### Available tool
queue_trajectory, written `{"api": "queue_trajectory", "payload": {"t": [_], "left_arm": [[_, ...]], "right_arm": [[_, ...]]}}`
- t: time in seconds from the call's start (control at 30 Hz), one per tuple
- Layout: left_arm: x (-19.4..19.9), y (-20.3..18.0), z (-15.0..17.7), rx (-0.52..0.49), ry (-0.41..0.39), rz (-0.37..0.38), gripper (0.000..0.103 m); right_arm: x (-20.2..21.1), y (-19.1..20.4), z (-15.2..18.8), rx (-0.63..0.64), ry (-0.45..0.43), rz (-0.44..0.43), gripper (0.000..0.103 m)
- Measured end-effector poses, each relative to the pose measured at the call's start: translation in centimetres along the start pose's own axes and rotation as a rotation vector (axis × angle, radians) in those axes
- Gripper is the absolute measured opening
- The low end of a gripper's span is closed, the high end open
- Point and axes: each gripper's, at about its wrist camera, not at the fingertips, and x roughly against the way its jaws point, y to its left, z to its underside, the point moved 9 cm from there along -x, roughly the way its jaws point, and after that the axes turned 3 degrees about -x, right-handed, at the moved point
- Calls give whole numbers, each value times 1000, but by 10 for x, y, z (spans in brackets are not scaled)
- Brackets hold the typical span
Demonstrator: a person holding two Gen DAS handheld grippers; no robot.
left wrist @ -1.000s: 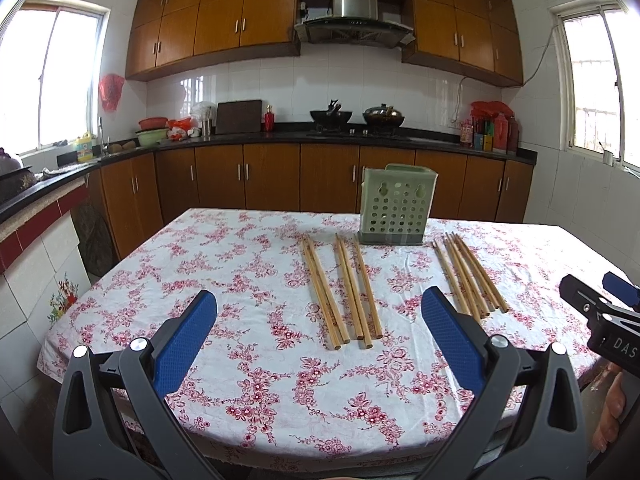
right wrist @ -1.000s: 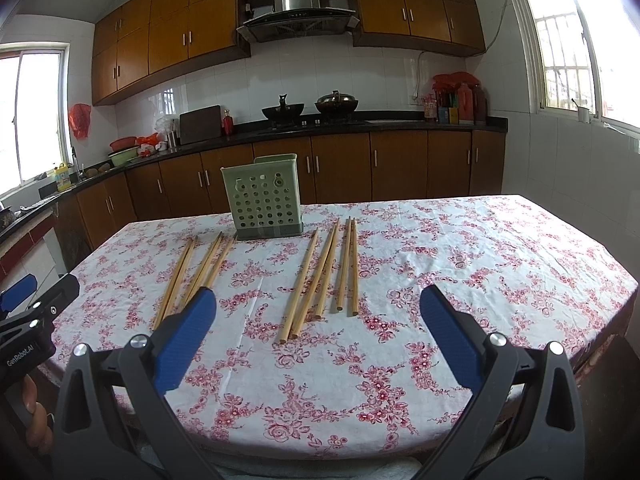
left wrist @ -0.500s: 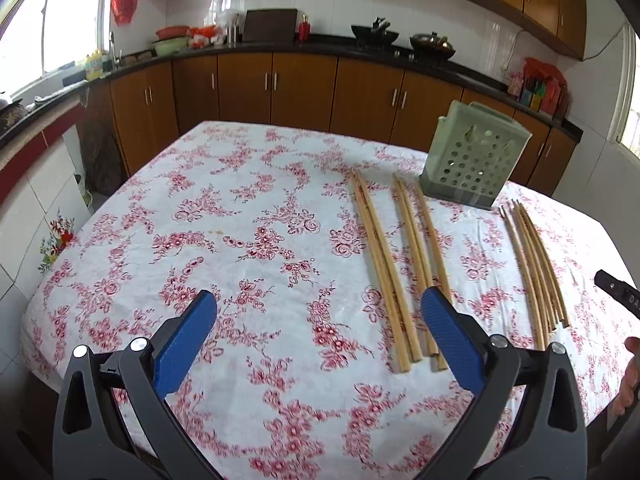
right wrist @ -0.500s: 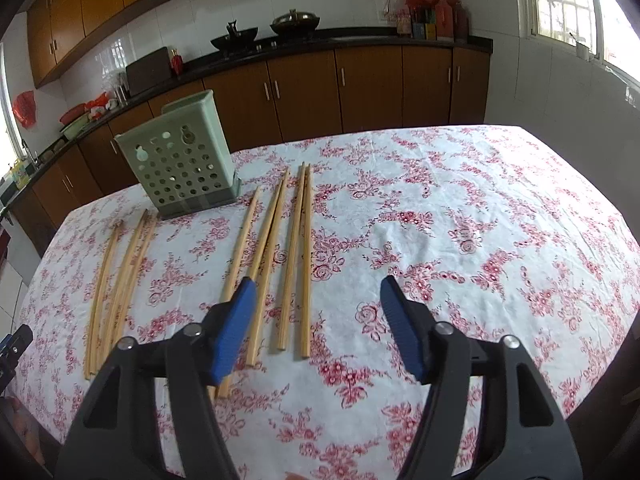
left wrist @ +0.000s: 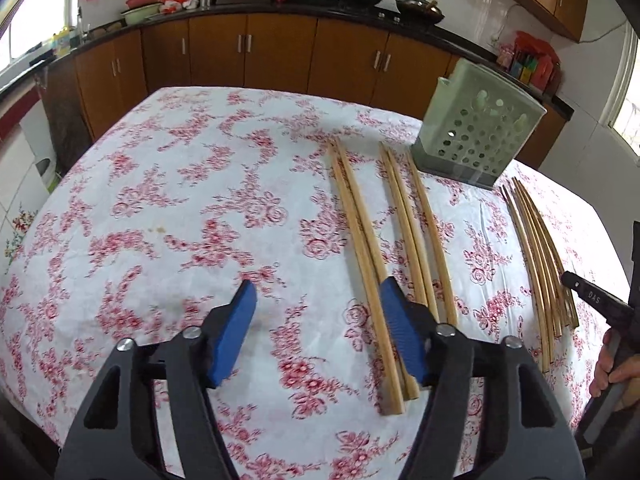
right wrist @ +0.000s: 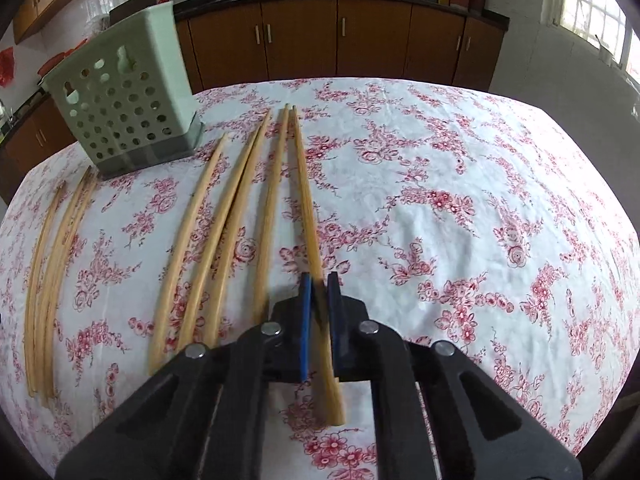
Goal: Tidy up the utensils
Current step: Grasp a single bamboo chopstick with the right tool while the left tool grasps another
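Observation:
Several long wooden chopsticks lie on the floral tablecloth in front of a green perforated utensil holder (left wrist: 476, 140), which also shows in the right wrist view (right wrist: 124, 108). My left gripper (left wrist: 316, 304) is open and low over the cloth; its right pad touches or overlaps the leftmost pair of chopsticks (left wrist: 360, 240). My right gripper (right wrist: 319, 288) is nearly shut around the rightmost chopstick (right wrist: 304, 184), which runs between its pads. Another bundle of chopsticks (left wrist: 540, 256) lies at the right in the left wrist view and at the far left in the right wrist view (right wrist: 48, 264).
The table (left wrist: 180, 208) is covered by a white cloth with red flowers and ends close below both grippers. Brown kitchen cabinets (left wrist: 280, 52) run behind it. The right gripper's handle and a hand (left wrist: 612, 360) show at the right edge of the left wrist view.
Both grippers moved forward and down toward the chopsticks. The right gripper closed around the rightmost chopstick. The left gripper narrowed but stays open.

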Motion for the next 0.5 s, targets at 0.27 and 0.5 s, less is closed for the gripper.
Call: {"api": "queue_trajectory", "payload": {"t": [0.27,0.5], "left_arm": [[-24,-21,7,-45,82,43,31],[-27,-30,11,-73,100,47,14]], "right_arm": [[1,-4,-2,3,-18,4,8],[-2,-5,-5,-6,-18,-1,8]]}}
